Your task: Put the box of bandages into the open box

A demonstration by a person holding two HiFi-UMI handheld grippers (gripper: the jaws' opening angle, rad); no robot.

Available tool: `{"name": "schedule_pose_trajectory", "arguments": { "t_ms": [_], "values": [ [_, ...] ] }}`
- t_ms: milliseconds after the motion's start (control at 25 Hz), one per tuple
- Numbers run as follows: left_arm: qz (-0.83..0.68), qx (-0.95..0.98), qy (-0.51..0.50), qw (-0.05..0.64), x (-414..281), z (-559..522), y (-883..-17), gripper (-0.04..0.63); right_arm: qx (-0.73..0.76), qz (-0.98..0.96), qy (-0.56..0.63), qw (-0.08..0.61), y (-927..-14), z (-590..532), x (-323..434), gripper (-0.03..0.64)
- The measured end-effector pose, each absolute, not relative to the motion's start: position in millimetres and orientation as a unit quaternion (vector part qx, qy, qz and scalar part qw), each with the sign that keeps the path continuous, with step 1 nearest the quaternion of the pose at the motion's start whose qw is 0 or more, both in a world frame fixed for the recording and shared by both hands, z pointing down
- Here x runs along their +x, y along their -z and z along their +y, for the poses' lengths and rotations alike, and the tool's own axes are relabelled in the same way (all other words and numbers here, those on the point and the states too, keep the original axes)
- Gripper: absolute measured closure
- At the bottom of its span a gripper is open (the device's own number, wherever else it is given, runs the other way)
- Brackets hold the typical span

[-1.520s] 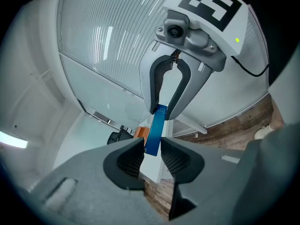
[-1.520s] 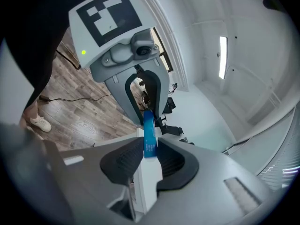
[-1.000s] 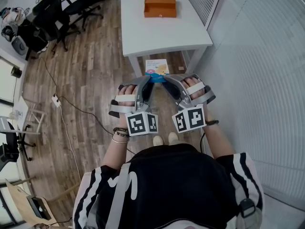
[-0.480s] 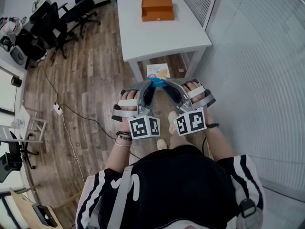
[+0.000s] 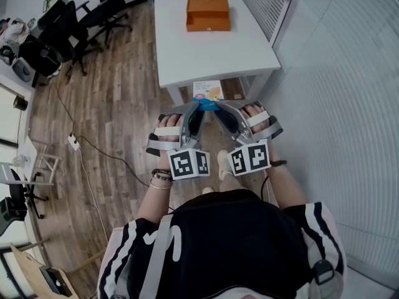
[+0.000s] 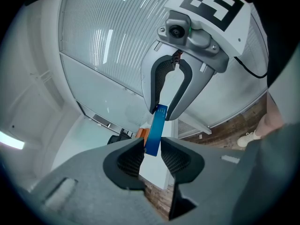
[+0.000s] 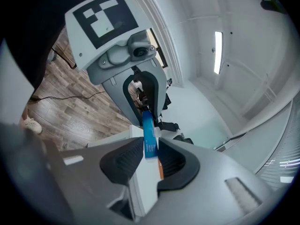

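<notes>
Clamping the box of bandages at its near left corner with the left gripper, with jaws partly apart and pressing on the thin blue edge. Clamping the same box at its near right corner with the right gripper, with jaws likewise partly apart around it. Holding it in the air over the wooden floor, just near of the white surface. Leaving the orange open box sitting at the far end of that surface, well apart.

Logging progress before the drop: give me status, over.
Left gripper, right gripper: both shut on bandage box. Open orange box at table's far end. Tabletop before it bare.
</notes>
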State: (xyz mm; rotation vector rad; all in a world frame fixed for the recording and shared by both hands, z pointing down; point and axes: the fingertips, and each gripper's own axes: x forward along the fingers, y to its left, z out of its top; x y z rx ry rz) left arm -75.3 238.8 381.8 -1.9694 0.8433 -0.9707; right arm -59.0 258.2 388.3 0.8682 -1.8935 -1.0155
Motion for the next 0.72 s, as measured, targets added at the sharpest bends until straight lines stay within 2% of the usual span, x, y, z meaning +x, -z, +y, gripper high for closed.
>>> {"name": "schedule_pose_trajectory", "arguments": {
  "t_ms": [720],
  "values": [
    [0.338,-0.768,0.385,0.385,-54.4,139.4,-378.9,0.479,0.343,-0.753,0.404,0.391,-385.5,158.0,-38.0,0.522]
  ]
}}
